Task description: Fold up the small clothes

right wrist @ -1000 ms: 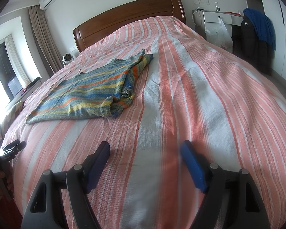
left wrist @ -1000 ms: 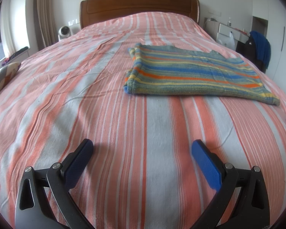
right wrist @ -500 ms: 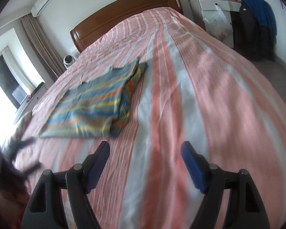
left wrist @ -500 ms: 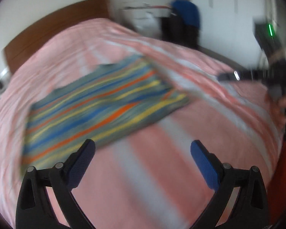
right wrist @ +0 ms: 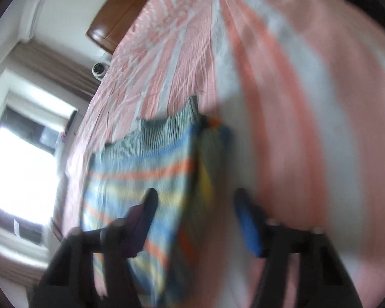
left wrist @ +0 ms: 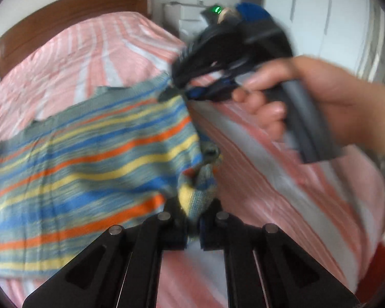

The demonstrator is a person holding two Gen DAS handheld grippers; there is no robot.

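Left tongs [left wrist: 192, 227] clamped on striped knit [left wrist: 89, 154] corner; right tongs [right wrist: 195, 218] closing astride far edge. I judge it soft, floppy: take corners.

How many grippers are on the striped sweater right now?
2. The left gripper is shut on the sweater's near corner; the right gripper, its jaws closing, is at the far corner, with cloth between them. Blur may hide contact.
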